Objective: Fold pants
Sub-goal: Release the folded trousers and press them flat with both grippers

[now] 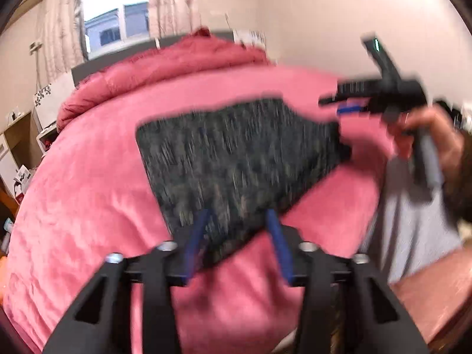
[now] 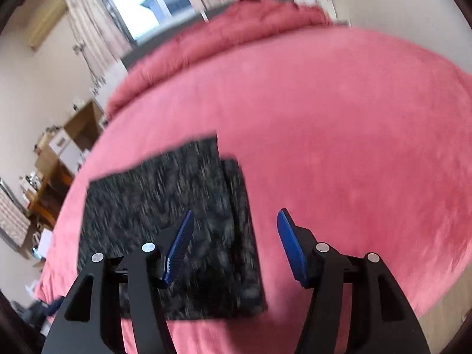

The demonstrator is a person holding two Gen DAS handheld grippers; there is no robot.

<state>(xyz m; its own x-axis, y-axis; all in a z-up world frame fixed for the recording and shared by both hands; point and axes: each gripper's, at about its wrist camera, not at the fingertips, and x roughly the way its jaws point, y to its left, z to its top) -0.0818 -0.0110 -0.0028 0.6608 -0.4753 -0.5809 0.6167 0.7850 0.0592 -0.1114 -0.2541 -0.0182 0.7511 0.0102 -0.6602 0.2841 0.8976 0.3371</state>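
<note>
While both grippers hang above the bed, the pants (image 2: pixel 171 230) lie folded into a dark speckled rectangle on the pink blanket (image 2: pixel 339 135), flat, w/ a narrower layer showing along one side. Left gripper (image 1: pixel 239 221) has its blue pads spread, nothing btwn them, tips over the near edge of the fabric but blur hides any contact. Right gripper (image 2: pixel 236 221) is also spread & empty; one finger sits over the pants, the other over bare blanket. A hand (image 1: pixel 427 135) grips its handle. Both views are smeared.
</note>
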